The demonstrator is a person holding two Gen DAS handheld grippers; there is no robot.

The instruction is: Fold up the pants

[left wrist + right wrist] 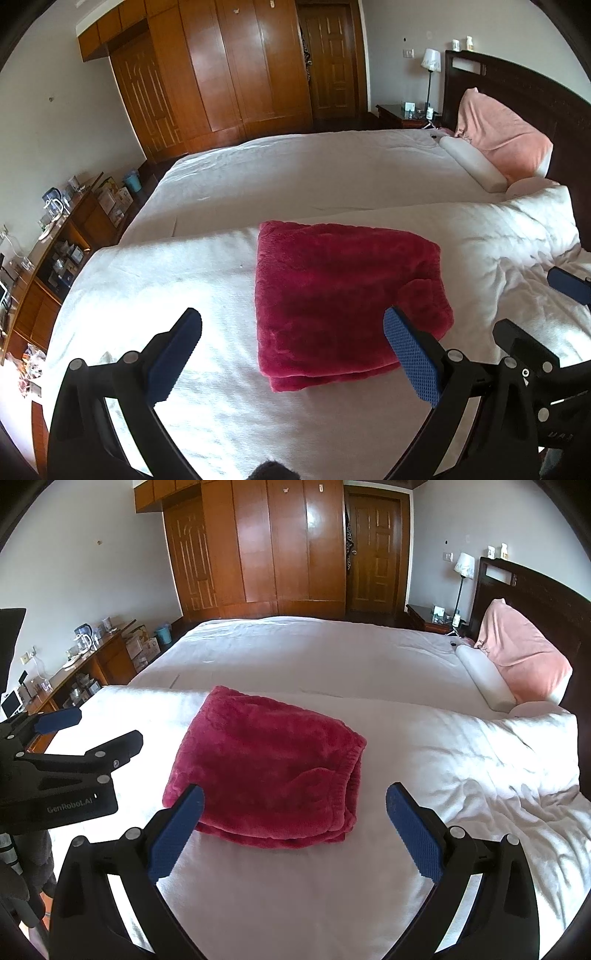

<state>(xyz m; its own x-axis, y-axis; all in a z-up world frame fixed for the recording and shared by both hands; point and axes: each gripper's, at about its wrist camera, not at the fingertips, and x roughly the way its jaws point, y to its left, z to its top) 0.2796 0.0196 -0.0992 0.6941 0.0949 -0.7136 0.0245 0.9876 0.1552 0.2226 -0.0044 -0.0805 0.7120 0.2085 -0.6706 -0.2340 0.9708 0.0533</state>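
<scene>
Red fleece pants (343,295) lie folded in a thick rectangular bundle on the white bed (207,406). Left claw (291,354) and right claw (295,830) both gape, empty.

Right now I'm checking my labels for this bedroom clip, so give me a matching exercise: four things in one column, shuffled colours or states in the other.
Things:
1. pants
2. pillow
3. left gripper
4. wardrobe

Colours or states:
A. brown wood
B. open, holding nothing
C. dark red, folded on the bed
D. pink, leaning against the headboard

Pairs: 1-C, 2-D, 3-B, 4-A
</scene>
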